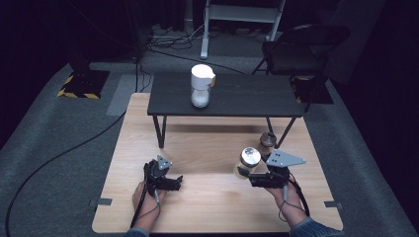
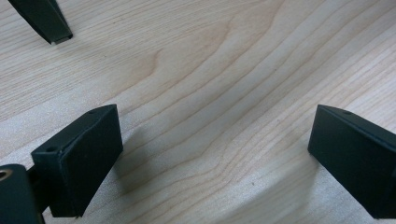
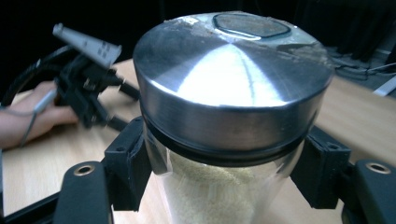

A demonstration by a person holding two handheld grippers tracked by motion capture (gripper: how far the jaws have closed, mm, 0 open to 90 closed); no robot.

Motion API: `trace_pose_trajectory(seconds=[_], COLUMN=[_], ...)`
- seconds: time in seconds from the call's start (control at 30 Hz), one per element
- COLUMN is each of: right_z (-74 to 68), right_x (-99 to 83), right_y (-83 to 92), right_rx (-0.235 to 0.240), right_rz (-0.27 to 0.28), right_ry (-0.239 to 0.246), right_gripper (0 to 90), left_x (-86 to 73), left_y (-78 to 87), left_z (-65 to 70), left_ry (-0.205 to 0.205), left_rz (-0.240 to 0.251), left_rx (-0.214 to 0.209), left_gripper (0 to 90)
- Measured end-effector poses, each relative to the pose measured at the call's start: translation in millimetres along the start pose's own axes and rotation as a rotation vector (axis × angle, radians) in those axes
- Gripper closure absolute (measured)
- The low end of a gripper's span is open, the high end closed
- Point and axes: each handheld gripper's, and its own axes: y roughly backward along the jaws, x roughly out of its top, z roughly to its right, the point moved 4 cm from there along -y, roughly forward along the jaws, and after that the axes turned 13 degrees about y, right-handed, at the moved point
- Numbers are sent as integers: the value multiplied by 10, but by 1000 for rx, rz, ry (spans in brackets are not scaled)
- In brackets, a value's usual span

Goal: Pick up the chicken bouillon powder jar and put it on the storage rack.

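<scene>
A glass jar (image 3: 224,186) of pale grains, likely heavy, slippery and breakable, was clamped below its metal lid (image 3: 233,84) by the right gripper (image 1: 257,178) near the wooden table (image 1: 207,207)'s right edge; the left gripper (image 1: 168,182) was held wide, empty.

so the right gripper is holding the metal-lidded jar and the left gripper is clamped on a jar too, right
Not quite. The right gripper does hold the metal-lidded jar, but the left gripper is open with nothing between its jaws, as the left gripper view shows.

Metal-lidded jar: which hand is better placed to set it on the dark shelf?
Right, probably. The right gripper is shut on the jar, nearer the dark shelf; the left gripper rests open over bare light wooden tabletop.
</scene>
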Motion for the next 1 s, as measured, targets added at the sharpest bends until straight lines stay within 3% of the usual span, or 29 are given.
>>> trace_pose_trajectory(seconds=[0.27, 0.57, 1.0], right_z=[214, 454, 735], right_x=[352, 753, 1346], right_y=[44, 51, -155], right_rx=[-40, -65, -130], right_rz=[6, 29, 13], right_ry=[14, -2, 40], right_gripper=[301, 302, 301], left_x=[0, 3, 3], left_y=[0, 2, 2], left_z=[0, -1, -1], left_ry=[0, -2, -2], left_rz=[0, -2, -2], left_rx=[0, 1, 1], left_gripper=[29, 29, 29])
